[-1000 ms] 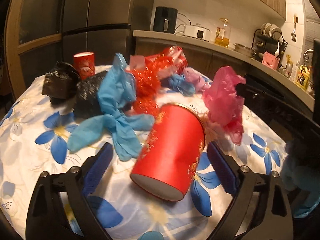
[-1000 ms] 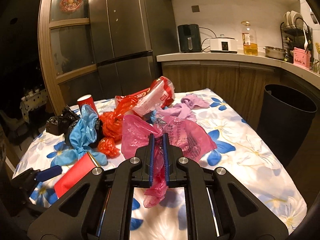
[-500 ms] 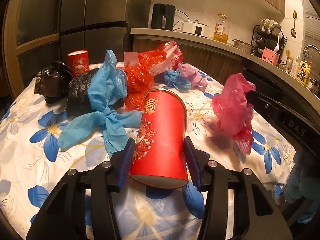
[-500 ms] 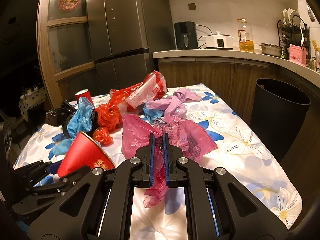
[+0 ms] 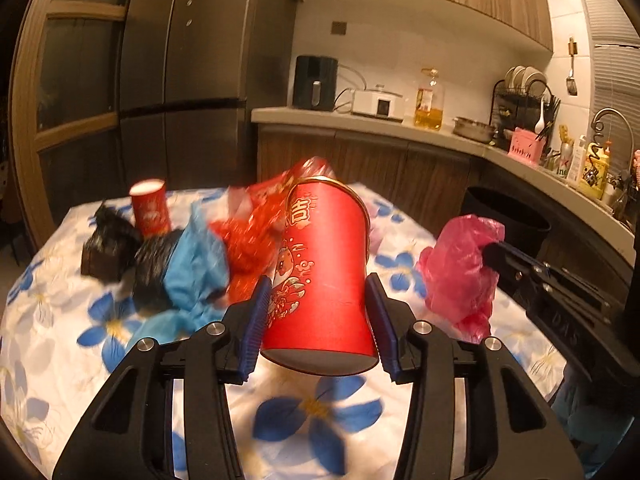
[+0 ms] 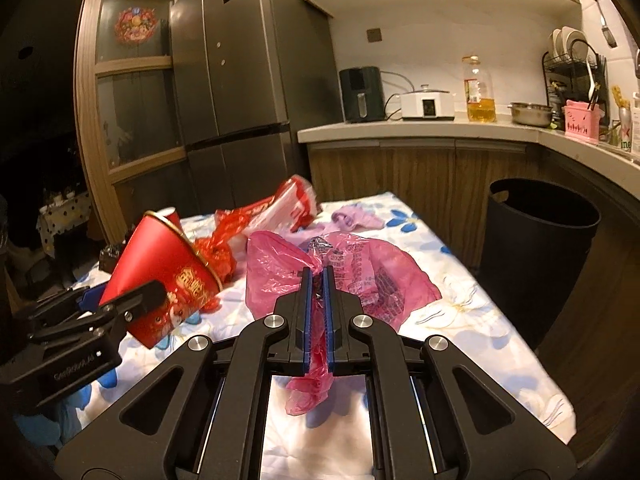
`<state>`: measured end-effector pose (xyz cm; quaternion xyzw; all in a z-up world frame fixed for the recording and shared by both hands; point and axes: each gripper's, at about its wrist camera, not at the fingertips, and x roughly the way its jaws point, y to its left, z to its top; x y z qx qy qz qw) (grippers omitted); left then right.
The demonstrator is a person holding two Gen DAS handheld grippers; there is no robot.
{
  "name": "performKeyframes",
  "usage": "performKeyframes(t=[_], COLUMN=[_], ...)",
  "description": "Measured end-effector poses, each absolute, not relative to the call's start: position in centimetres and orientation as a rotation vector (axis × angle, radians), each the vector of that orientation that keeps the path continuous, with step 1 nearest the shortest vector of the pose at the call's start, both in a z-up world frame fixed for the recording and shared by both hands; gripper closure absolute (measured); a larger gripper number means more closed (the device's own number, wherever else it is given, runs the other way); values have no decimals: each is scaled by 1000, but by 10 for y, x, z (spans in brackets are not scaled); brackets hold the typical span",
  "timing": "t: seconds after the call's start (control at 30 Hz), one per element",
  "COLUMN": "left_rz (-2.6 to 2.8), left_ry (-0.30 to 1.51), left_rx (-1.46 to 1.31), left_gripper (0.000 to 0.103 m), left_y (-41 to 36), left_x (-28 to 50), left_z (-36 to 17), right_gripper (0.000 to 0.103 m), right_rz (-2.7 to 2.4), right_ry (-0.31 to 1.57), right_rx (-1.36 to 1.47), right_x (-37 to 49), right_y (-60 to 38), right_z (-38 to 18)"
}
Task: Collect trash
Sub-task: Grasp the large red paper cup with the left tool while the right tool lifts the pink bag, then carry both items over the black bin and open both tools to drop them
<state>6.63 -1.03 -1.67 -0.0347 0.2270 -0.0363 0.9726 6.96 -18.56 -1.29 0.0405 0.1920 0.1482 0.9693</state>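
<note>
A big red paper cup (image 5: 320, 272) with gold print is clamped between the blue pads of my left gripper (image 5: 318, 312), lifted off the flowered tablecloth (image 5: 60, 360) with its base toward the camera. The same red cup (image 6: 160, 276) shows at the left of the right wrist view, held by the left gripper (image 6: 116, 300). My right gripper (image 6: 318, 300) is shut on a crumpled pink plastic bag (image 6: 360, 272), which hangs above the table. The pink bag (image 5: 460, 272) also appears right of the cup.
More trash lies on the table: a small red cup (image 5: 150, 208), black bags (image 5: 108, 248), a blue bag (image 5: 192, 272), red wrappers (image 6: 264, 212), a purple bag (image 6: 356, 218). A black bin (image 6: 536, 256) stands right of the table, by the counter (image 6: 440, 132).
My left gripper closed on the lying red cup and raised it off the cloth. The right gripper kept its hold on the pink bag and shifted slightly.
</note>
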Motion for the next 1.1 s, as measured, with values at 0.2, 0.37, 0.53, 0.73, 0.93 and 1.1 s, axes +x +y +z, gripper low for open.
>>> performKeyframes(t=[0.2,0.37,0.53,0.73,0.93,1.1], left_rz=[-120,-162,-218,-265,-306,-343], left_ry=[413,392,393,395,400,391], left_rx=[-54,-46,-25,-2,-5,-1], left_gripper=[56,56,56,56,56,55], left_y=[-40,-70,-109,-161,-206,-240], left_x=[83,105,131,168,200,221], left_z=[5,16,24,33,40,42], right_gripper=[98,98,98,98,98,98], right_rz=[249,172,81,-23,-107,-140], right_ry=[336,296,264,234,209,200], right_rx=[84,81,86,86,98,104], right_x=[70,81,96,118,147,171], right_y=[-215,-246,-284,-331,-381,-410], right_z=[5,19,28,36,42,41])
